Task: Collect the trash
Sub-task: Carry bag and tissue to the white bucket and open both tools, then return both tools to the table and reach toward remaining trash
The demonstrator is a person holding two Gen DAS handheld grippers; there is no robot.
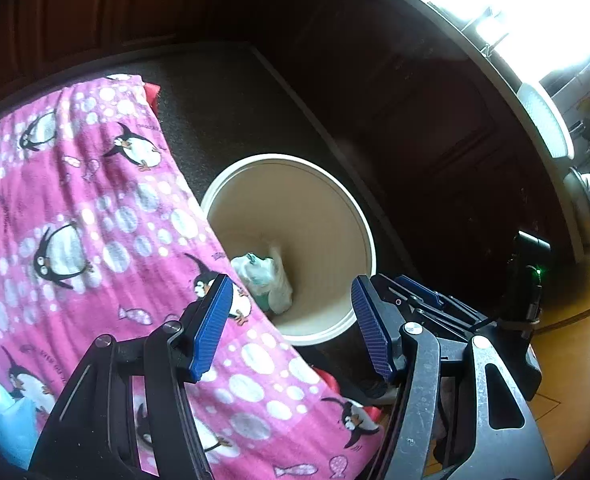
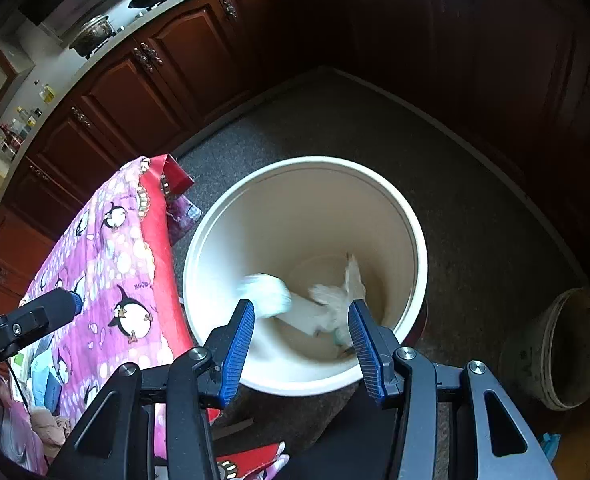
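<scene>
Both grippers empty as I read it: left gripper (image 1: 293, 320) has its jaws apart w/ nothing between the pads, right gripper (image 2: 301, 342) likewise apart, nothing clamped. Both point steeply down over the bin (image 2: 417, 240), which stands on the dark mat (image 2: 475, 200) just beside the blanket (image 1: 95, 200) edge. Trash (image 2: 323, 304) is inside the bin, down near its bottom: a whitish crumpled wad plus a pale wrapper w/ green print, smeared in the right wrist view, so prob. loose and tumbling; in the left wrist view the same stuff (image 1: 265, 280) sits against the near-left wall, partly hidden by the blanket's edge. Rel. to the jaws it lies well below and ahead of both pairs, not touching either. Risks from here, my judgement: blanket hangs over the bin's left rim side, so a left-hand swing back could snag the fabric and drag it in or tip the bin; fingers are close above the near rim, so lifting carelessly could clip it. Light wads could also bounce out if they hit the wall hard. Can't tell if more trash remains outside; the clutter at the blanket's near-left corner is too blurred to read. Second grey tub (image 2: 555, 348) at the mat's right edge is well apart, no issue.
</scene>
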